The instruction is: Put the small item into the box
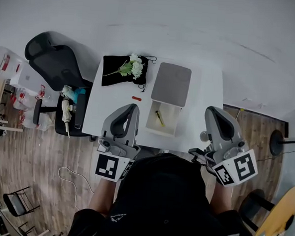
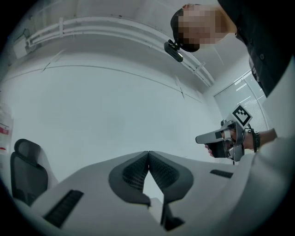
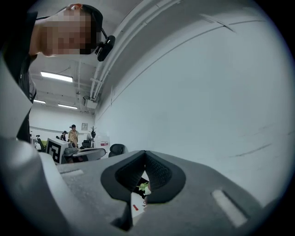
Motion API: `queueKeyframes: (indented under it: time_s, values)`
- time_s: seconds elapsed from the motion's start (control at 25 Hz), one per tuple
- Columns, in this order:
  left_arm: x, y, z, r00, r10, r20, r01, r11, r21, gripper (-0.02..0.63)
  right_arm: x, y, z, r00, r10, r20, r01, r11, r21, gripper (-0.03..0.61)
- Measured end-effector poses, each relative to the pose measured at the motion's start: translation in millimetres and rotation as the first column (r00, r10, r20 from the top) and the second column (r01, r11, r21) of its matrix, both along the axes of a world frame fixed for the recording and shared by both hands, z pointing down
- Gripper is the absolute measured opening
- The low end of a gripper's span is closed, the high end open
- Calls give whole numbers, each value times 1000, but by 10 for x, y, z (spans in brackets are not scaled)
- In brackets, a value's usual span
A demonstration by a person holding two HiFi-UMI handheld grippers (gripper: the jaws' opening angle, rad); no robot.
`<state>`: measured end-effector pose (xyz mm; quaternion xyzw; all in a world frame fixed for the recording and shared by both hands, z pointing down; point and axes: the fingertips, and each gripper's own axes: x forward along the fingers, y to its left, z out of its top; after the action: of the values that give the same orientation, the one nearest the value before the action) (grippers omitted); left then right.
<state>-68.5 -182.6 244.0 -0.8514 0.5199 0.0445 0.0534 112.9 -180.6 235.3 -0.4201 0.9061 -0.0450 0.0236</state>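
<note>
Shows a white table (image 1: 209,94) set against a plain white wall (image 1: 193,23), a black office chair (image 1: 53,62) just beside its left edge, wood-plank floor (image 1: 34,183) on both sides, a black folding chair (image 1: 15,201) at lower left, and lit ceiling strip lights (image 3: 56,76).

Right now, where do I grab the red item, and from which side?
Probably its middle, from straight above, jaws across its short width. The red item lies flat on the table, long axis roughly left-right in the head view, bare table around it, just left of the box. The left gripper is nearer but shut: open first.
</note>
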Motion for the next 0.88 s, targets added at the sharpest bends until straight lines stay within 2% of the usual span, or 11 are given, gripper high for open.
queueKeyframes:
  time_s: [0.2,0.32,0.48,0.88]
  values:
    - [-36,57,-5,1000,-9,-7,9,1000,-2,5,5,12,-78,999,3,41,-4,1000,11,5]
    - [-18,78,25,1000,-6,-24,6,1000,-15,5,-11,15,-34,999,-1,38,1,1000,5,5]
    - [-13,107,8,1000,-5,-8,5,1000,4,5,-14,20,31,999,-3,37,4,1000,-8,5]
    - [-56,170,62,999,-28,-16,28,1000,-10,5,1,51,65,998,-13,54,14,1000,-25,5]
